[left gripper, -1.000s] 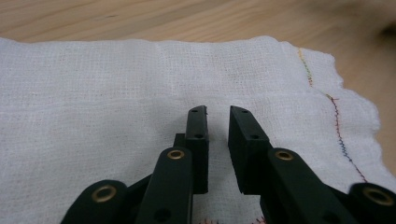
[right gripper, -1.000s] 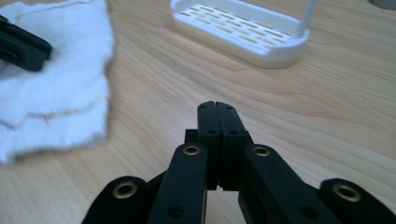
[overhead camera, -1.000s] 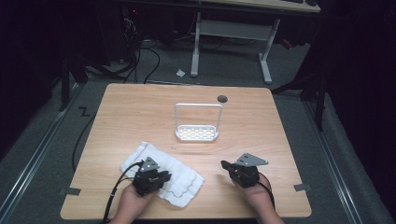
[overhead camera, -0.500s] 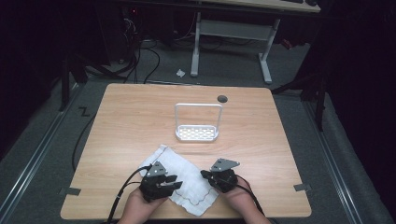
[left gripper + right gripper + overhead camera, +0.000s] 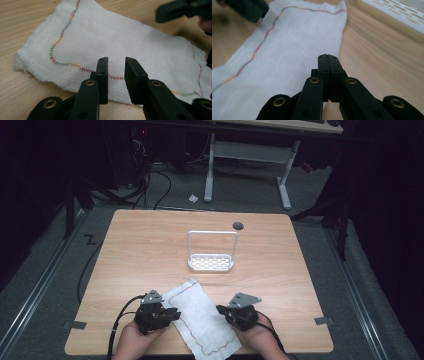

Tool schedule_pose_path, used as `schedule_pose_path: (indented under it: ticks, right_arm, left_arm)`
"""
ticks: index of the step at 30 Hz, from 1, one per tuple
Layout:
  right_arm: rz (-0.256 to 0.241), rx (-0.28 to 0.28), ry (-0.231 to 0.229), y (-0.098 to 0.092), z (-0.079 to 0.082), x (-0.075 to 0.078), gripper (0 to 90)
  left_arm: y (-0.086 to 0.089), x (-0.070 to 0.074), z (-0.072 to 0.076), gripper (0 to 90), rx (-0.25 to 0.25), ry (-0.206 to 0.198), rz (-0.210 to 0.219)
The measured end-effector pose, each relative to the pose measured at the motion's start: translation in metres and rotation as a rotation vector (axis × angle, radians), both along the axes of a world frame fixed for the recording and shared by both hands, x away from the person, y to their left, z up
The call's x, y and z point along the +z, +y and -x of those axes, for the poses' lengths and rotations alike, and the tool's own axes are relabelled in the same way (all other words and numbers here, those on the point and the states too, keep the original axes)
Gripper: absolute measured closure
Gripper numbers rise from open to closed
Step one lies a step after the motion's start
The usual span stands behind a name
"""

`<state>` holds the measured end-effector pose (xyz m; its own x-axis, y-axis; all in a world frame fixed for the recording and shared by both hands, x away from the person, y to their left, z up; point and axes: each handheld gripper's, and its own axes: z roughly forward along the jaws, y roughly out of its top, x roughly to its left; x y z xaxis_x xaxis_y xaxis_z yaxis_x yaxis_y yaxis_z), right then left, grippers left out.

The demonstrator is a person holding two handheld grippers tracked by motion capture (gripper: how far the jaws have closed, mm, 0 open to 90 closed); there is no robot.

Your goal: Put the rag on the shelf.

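Note:
A white cloth [image 5: 200, 317] with a wavy coloured stitch line lies flat near the table's front edge, between my two grippers. In the left gripper view, my left gripper [image 5: 117, 60] is open by a narrow gap, its jaws low over the cloth [image 5: 130, 40] at its near hem. From above, the left gripper [image 5: 175, 314] sits at the cloth's left edge. My right gripper [image 5: 328, 56] is shut, its tips at the right edge of the cloth [image 5: 294, 42], which looks flat and unlifted. In the high view the right gripper [image 5: 222, 312] touches the cloth's right side.
A white perforated rack [image 5: 211, 262] with a tall wire handle stands at the table's middle, and its corner shows as the rack [image 5: 392, 15] close to my right gripper. A small dark disc [image 5: 238, 225] lies near the far edge. Taped markers sit at both front corners.
The cloth has shifted right and now lies stretched diagonally. My right gripper moved left to its right edge. My left gripper went right, then drew back left.

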<state>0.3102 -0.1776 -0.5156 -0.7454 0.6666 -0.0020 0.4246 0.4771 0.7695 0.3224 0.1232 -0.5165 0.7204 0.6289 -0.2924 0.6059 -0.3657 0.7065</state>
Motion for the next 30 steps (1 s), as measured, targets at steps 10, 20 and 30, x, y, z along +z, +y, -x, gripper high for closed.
schedule_pose_path:
  ticks: [10,20,30]
  right_arm:
    - [0.044,0.028,0.066,0.05,-0.067,-0.015,90.0]
    - [0.023,0.002,0.07,0.012,-0.029,-0.017,90.0]
    - [-0.021,-0.042,0.051,-0.021,-0.003,-0.022,88.5]
  left_arm:
    - [0.001,-0.016,-0.011,77.8,0.013,0.023,-0.005]
    - [-0.026,-0.02,-0.027,73.5,0.005,-0.029,0.019]
    - [-0.049,-0.022,-0.015,71.6,-0.054,-0.041,0.031]
